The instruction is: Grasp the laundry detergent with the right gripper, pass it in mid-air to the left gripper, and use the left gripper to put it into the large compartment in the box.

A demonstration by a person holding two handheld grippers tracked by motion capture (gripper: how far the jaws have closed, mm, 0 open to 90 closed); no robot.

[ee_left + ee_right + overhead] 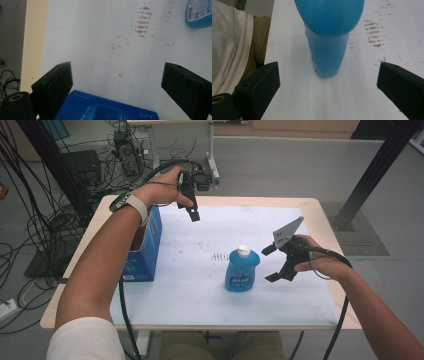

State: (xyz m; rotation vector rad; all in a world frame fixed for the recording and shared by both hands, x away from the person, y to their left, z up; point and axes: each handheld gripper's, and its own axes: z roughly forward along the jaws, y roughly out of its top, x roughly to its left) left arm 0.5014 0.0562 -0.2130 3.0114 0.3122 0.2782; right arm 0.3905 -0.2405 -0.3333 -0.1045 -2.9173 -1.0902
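A blue bottle with a white cap stands upright near the middle of the white-covered table. My right gripper hovers just right of it, open, jaws pointing at the bottle with nothing between them. The right gripper view shows the bottle straight ahead, a short way beyond the jaws. My left gripper is held high over the table's far left, above a blue box, and is open and empty. In the left gripper view the box's top lies below the jaws and the bottle sits at the top right.
Brown smudges mark the white sheet left of the bottle. The blue box stands open at the table's left edge. Cables and equipment lie on the floor beyond the table. A black frame post rises at the right rear.
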